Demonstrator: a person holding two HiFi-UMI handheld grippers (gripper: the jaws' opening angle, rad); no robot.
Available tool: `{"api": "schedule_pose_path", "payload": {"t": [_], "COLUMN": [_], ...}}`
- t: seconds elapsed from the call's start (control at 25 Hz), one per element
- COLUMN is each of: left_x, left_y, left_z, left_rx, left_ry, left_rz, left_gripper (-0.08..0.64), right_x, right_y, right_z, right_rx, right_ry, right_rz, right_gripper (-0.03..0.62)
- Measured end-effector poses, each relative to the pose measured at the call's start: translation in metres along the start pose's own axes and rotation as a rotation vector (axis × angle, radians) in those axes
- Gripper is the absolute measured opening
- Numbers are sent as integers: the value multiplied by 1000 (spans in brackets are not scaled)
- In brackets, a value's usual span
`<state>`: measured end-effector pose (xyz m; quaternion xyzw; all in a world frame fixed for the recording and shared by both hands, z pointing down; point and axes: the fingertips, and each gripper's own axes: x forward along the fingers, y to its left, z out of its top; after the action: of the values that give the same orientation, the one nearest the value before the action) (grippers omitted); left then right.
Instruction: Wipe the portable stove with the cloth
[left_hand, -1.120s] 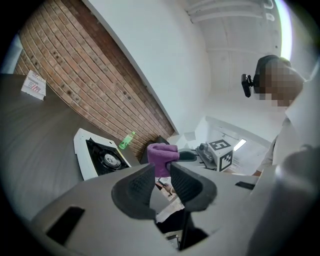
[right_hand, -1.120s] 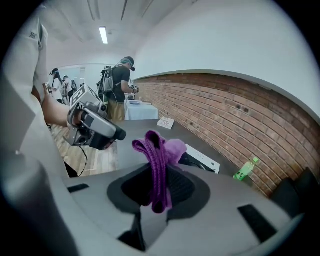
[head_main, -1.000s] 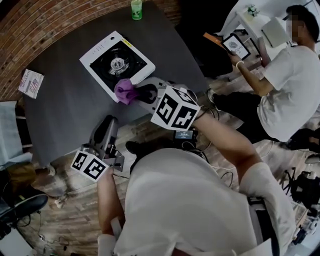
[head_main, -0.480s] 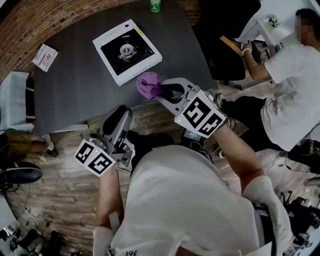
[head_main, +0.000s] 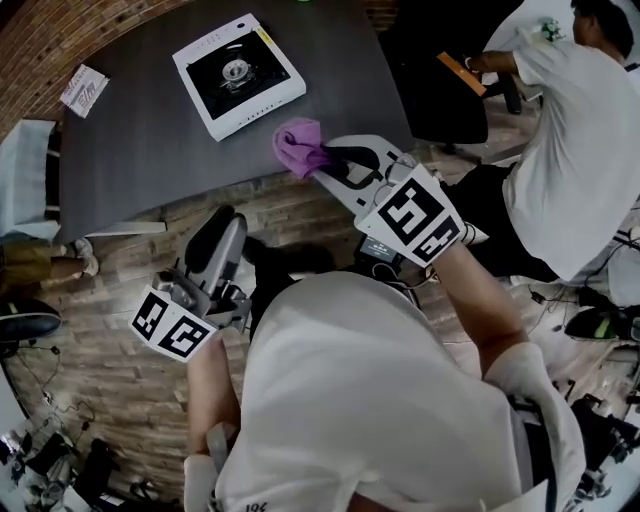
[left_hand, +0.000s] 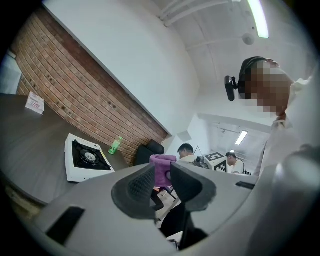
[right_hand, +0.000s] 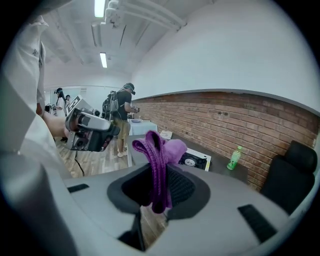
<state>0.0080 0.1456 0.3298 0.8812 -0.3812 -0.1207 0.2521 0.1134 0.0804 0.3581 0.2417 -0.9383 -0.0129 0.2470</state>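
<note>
While left gripper (head_main: 222, 218) hangs empty, slightly parted, right gripper (head_main: 326, 157) pinches purple cloth (head_main: 298, 146) at table (head_main: 140, 170) edge, near stove (head_main: 238, 75).

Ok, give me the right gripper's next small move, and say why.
Probably carry the right gripper forward and left, toward the stove. Its fingers are shut on the purple cloth, which hangs by the near edge of the table, short of the stove and not touching it.
</note>
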Motion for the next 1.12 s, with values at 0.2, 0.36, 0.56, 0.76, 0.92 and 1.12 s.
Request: {"api": "schedule_pose_path", "payload": {"t": [0.2,0.36,0.56,0.76,0.92,1.12], "left_x": [-11,-17,-26,-33,-34,-34], "left_y": [-14,-14,-6,2,5,2], "left_z": [1,2,5,9,10,10], "left_rx": [19,26,23,22,22,27], "left_ry": [-10,4,47,87,111,132], "left_rz": [23,23,17,-4,-33,-75], "left_gripper": [103,103,103,103,103,103], "right_x": [-13,-18,-22,-26,-25,-26], "right_y": [3,4,6,15,18,18], "right_z": [1,5,11,18,17,15], "right_rx": [34,61,110,159,208,240], "right_ry": [-44,-82,-127,-161,-168,-172], "right_rz": [4,-13,-60,-96,-118,-151], "right_gripper": [89,89,89,89,89,89]}}
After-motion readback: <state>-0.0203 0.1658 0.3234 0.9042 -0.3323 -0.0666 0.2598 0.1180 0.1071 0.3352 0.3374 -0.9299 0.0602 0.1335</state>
